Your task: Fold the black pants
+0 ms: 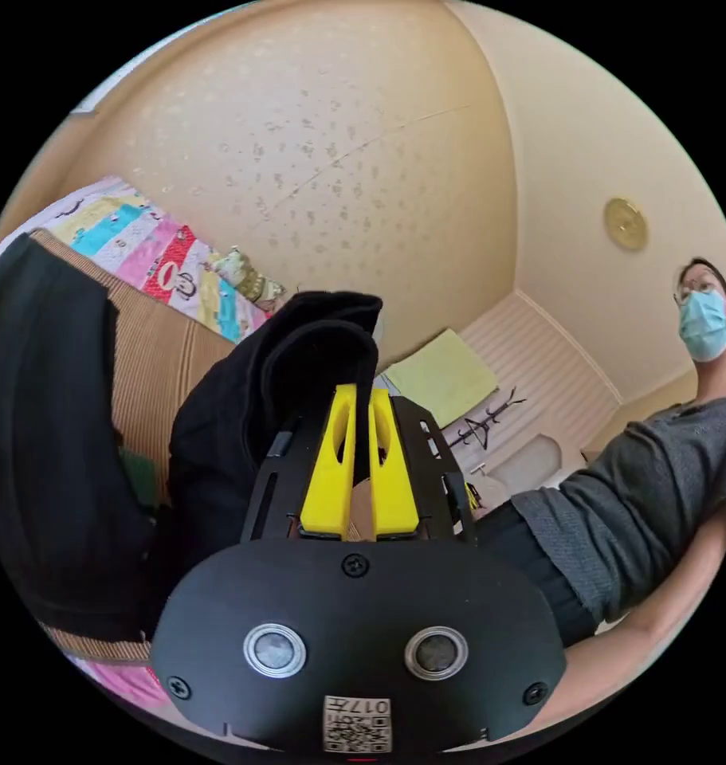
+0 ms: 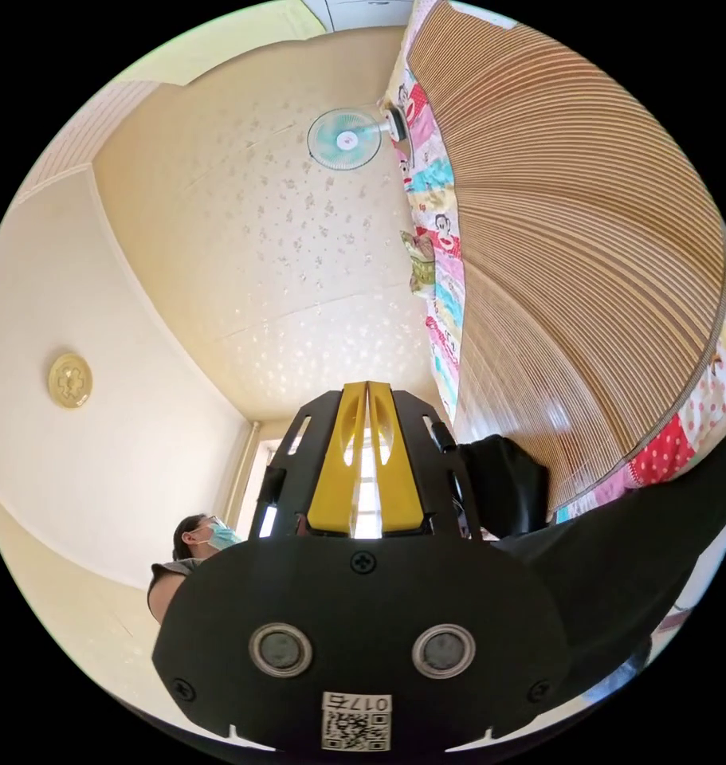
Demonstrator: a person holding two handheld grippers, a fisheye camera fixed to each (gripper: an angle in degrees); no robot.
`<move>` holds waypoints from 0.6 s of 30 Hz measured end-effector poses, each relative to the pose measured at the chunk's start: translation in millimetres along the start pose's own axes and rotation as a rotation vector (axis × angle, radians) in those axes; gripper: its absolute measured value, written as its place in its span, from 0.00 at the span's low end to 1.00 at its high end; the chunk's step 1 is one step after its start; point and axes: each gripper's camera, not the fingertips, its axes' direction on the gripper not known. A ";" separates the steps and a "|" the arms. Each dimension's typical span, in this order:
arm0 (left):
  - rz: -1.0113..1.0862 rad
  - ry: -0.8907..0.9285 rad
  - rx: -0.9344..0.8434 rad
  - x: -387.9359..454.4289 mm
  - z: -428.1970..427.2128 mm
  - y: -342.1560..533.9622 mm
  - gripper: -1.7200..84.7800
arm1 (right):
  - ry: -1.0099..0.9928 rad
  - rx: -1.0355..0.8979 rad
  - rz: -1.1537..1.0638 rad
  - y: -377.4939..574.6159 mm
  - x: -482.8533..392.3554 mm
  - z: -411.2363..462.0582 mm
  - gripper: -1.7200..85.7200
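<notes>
In the left gripper view, the black pants hang bunched over the yellow jaws. My left gripper is shut on a fold of them, and a strip of black cloth runs down between the jaws. More of the pants drape at the left over a ribbed bamboo mat. In the right gripper view, my right gripper is shut, jaw tips touching, with no cloth seen between them. Black pants fabric lies just right of it against the bamboo mat.
A colourful patchwork quilt borders the mat, and the same quilt lines the mat's edge in the right gripper view. A person in a grey sweater stands close by. Overhead are a wall fan and a round ceiling fitting.
</notes>
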 end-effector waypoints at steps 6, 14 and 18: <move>0.347 0.564 0.097 72.0 61.8 13.8 0.01 | 0.058 -0.386 -0.078 -10.8 -48.6 71.4 0.03; 0.328 1.021 0.421 115.5 141.8 36.2 0.01 | -0.050 -0.694 -0.248 51.3 -125.1 164.6 0.03; 0.340 1.009 0.445 137.7 165.7 54.4 0.01 | -0.104 -0.806 -0.404 99.6 -192.5 191.4 0.03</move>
